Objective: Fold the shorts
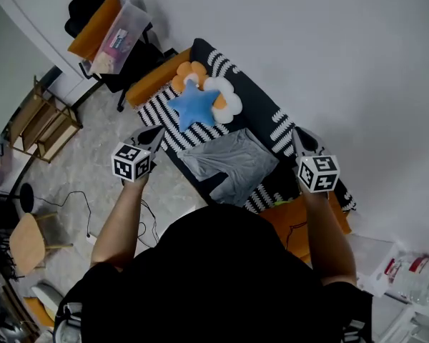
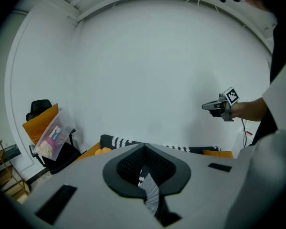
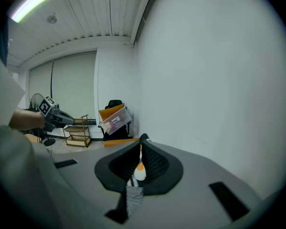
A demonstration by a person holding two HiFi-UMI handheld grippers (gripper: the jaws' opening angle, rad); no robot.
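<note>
Grey shorts (image 1: 232,164) lie spread flat on a black-and-white striped couch cover (image 1: 277,131), between my two hands. My left gripper (image 1: 152,137) hovers off the couch's left edge, jaws shut with nothing in them. My right gripper (image 1: 302,138) hovers over the cover to the right of the shorts, also shut and empty. In the left gripper view the closed jaws (image 2: 144,147) leave a slit with a sliver of grey shorts (image 2: 152,191) behind it, and the right gripper (image 2: 215,106) shows far right. The right gripper view has its shut jaws (image 3: 142,138) and the left gripper (image 3: 55,114) at left.
A blue star pillow (image 1: 194,106) and a flower pillow (image 1: 227,95) lie beyond the shorts. Orange cushions (image 1: 156,77) sit at the couch ends. A black chair holds a clear plastic box (image 1: 120,36). A wooden shelf (image 1: 48,120), a stool (image 1: 28,241) and floor cables stand left.
</note>
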